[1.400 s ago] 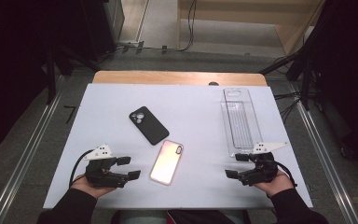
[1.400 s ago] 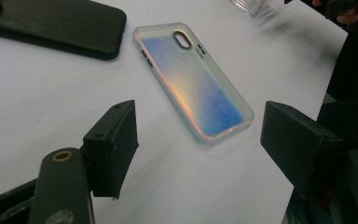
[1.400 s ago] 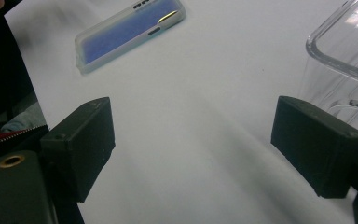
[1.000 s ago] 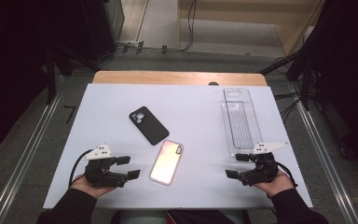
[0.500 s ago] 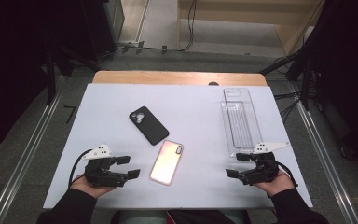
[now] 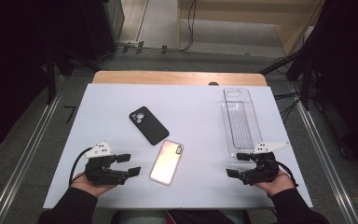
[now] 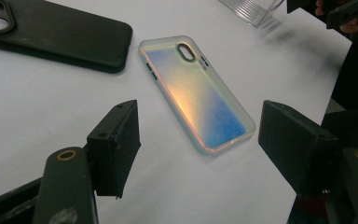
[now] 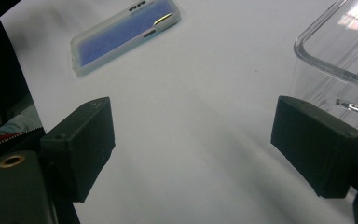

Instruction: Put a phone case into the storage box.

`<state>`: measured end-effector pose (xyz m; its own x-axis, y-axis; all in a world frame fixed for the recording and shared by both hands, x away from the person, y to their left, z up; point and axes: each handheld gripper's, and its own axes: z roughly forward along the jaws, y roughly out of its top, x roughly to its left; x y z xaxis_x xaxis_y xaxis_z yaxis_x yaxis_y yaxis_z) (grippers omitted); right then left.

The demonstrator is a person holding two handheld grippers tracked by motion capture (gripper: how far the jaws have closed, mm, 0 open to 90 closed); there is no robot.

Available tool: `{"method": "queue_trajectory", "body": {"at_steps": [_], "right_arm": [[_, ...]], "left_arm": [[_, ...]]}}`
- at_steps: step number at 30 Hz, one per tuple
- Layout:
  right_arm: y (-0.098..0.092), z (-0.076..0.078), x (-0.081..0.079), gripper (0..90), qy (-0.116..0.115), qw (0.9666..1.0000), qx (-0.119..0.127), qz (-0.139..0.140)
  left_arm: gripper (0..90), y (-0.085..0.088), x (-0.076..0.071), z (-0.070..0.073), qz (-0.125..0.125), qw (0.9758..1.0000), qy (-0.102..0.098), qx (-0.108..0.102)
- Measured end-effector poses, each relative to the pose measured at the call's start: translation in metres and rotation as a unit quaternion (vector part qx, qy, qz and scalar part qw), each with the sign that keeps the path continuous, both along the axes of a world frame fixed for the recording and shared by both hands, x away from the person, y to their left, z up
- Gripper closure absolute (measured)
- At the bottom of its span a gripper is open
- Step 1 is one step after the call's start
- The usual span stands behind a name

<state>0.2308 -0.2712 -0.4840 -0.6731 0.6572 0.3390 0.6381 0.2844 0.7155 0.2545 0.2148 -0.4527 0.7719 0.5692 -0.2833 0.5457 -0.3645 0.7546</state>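
An iridescent phone case (image 6: 167, 162) was seen lying flat on the white table (image 6: 191, 107), near the front edge and between the two grippers. In the left gripper view the iridescent phone case (image 7: 196, 91) was shown as a frosted, translucent shell whose back shifted from blue through orange to pale yellow, with an oval camera cut-out near its far end and small button slots along one long side. A black phone case (image 6: 148, 125) was laid just beyond it, camera opening turned away from the person, the two lying close but apart. A clear plastic tray (image 6: 240, 122) was set on the right part of the table, its near end just beyond the right gripper (image 6: 237, 164).

The left gripper (image 6: 127, 164) was held just to the left of the iridescent case, its jaws spread with nothing between them. The right gripper's jaws were likewise spread and empty over bare table.

Compared with the earlier frames, no change was noted: both cases, the tray and both hands were found in the same places.
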Motion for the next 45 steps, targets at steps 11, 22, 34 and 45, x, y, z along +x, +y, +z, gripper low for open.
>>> {"method": "queue_trajectory", "body": {"at_steps": [11,22,34,45], "right_arm": [[-0.001,0.0,0.0,11.8,-0.003,1.0,-0.001,-0.003],[-0.002,0.001,0.0,11.8,-0.003,1.0,-0.003,-0.005],[-0.002,0.0,0.0,11.8,-0.002,1.0,-0.003,-0.005],[-0.004,0.001,0.0,11.8,-0.003,0.9999,-0.002,-0.009]], "left_arm": [[38.4,-0.023,0.02,0.005,-0.008,0.9999,-0.004,0.011],[69.5,-0.045,0.036,0.006,-0.024,0.9995,0.012,0.019],[90.0,-0.081,0.059,0.004,-0.056,0.9983,-0.001,0.015],[90.0,-0.096,0.062,-0.019,-0.066,0.9969,0.009,0.041]]}}
